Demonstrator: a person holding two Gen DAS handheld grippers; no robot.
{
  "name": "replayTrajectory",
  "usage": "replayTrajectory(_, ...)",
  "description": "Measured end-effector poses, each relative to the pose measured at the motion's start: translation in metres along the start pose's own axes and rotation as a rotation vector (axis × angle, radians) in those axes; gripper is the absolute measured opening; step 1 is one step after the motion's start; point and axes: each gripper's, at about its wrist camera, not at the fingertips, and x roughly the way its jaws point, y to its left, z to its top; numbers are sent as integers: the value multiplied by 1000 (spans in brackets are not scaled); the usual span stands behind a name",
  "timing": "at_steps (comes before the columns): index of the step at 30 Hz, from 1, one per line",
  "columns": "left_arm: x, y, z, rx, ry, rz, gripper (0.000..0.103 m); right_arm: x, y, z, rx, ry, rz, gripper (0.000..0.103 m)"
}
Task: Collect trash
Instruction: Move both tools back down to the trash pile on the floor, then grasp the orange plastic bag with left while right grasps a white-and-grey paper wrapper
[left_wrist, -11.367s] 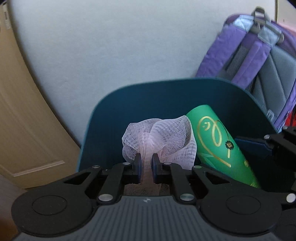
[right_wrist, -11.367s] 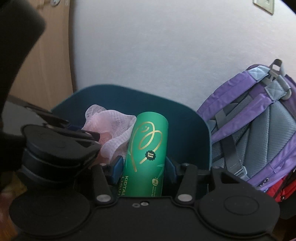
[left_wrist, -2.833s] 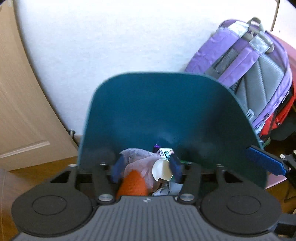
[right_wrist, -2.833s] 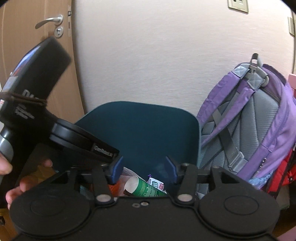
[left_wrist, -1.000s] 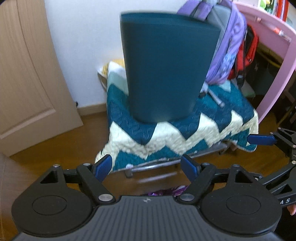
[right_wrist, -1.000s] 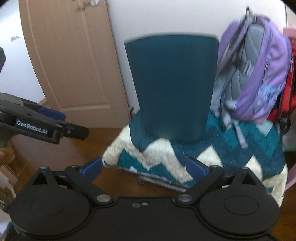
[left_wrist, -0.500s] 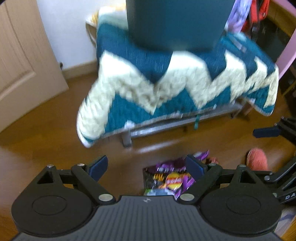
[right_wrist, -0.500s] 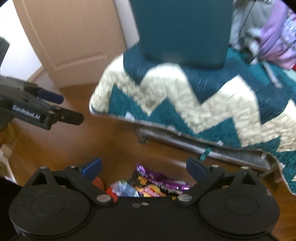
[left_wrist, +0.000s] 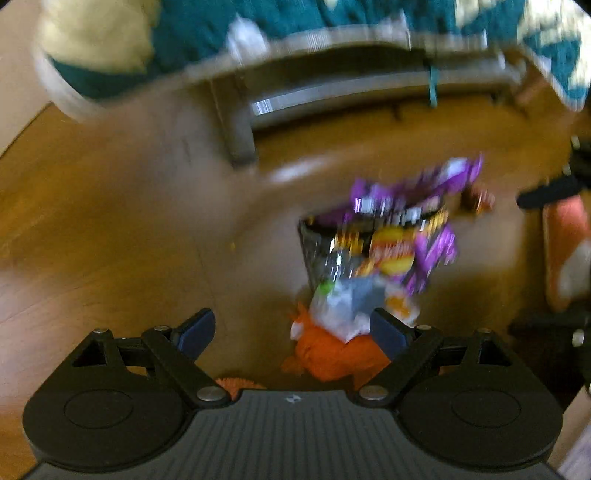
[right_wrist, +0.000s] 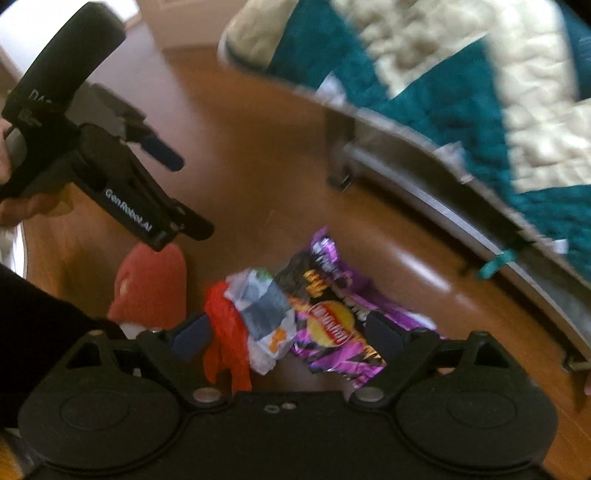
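left hand-held gripper (left_wrist: 291, 328) spread wide, pinching nothing; right hand-held gripper (right_wrist: 284, 328) likewise spread, empty. purple chip bag (right_wrist: 332, 314) flat on wooden floor (left_wrist: 110, 221), long axis running toward bed frame (left_wrist: 351, 92). crumpled white wrapper (right_wrist: 262, 310) and orange scrap (right_wrist: 225, 332) touching it. quilt (right_wrist: 443, 74) overhangs frame. bare floor left of pile. frames blurred.

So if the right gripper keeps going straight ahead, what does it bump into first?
Probably the pile of trash on the floor: the right gripper, open, points at the white wrapper beside the purple chip bag. Blur makes depth uncertain.
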Motion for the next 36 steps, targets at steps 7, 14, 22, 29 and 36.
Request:
replayTrajectory(7, 64, -1, -31, -5, 115, -81, 92, 68, 25, -5, -167, 139, 21, 82)
replayTrajectory(14, 116, 20, -38, -212, 227, -271, 91, 119, 41, -8, -320, 196, 39, 75)
replayTrajectory(22, 144, 35, -39, -395, 235, -340, 92, 157, 34, 0, -342, 220, 39, 53)
replayTrajectory(29, 153, 40, -39, -455, 223, -362, 80, 173, 29, -1, -324, 248, 26, 13)
replayTrajectory(36, 155, 40, -42, -443, 242, -336, 51, 167, 9, -1, -201, 245, 8, 3)
